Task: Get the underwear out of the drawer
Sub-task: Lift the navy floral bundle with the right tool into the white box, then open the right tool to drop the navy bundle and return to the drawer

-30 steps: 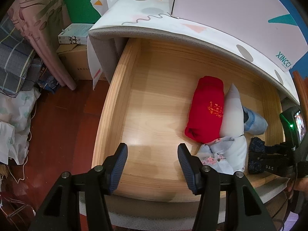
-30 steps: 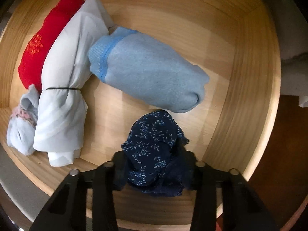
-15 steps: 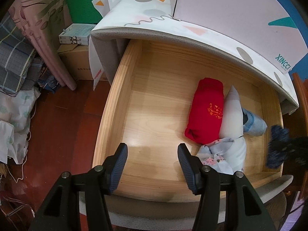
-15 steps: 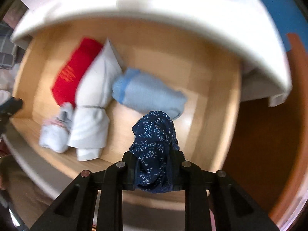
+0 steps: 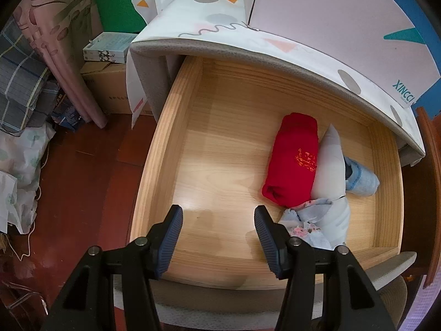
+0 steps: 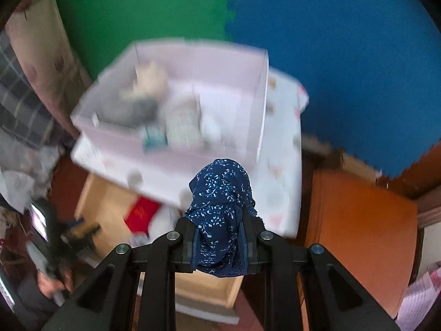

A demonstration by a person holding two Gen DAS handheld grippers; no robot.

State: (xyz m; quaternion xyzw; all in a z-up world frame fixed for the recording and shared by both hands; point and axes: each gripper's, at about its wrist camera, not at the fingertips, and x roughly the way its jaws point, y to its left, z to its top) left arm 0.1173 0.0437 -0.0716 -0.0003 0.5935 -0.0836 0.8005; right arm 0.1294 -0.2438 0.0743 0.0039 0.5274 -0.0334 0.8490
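Note:
My right gripper (image 6: 219,234) is shut on navy floral underwear (image 6: 220,193), held high above the open wooden drawer (image 6: 110,201), with the pink storage box (image 6: 176,104) beyond it. In the left wrist view, my left gripper (image 5: 218,220) hangs open over the drawer's (image 5: 165,149) front left part with nothing between its fingers. Inside the drawer lie a red roll (image 5: 293,162), a white roll (image 5: 330,165), a light blue roll (image 5: 361,179) and a pale floral piece (image 5: 308,220).
A patterned white mat (image 5: 220,27) covers the cabinet top over the drawer. Boxes (image 5: 107,47), a pink curtain (image 5: 55,41) and piled fabric (image 5: 19,88) stand at the left on the red floor. An orange cabinet (image 6: 363,234) stands at the right.
My right gripper has risen out of the drawer with the navy underwear and tilted up toward the cabinet top. It has left the left wrist view. The left gripper has not moved.

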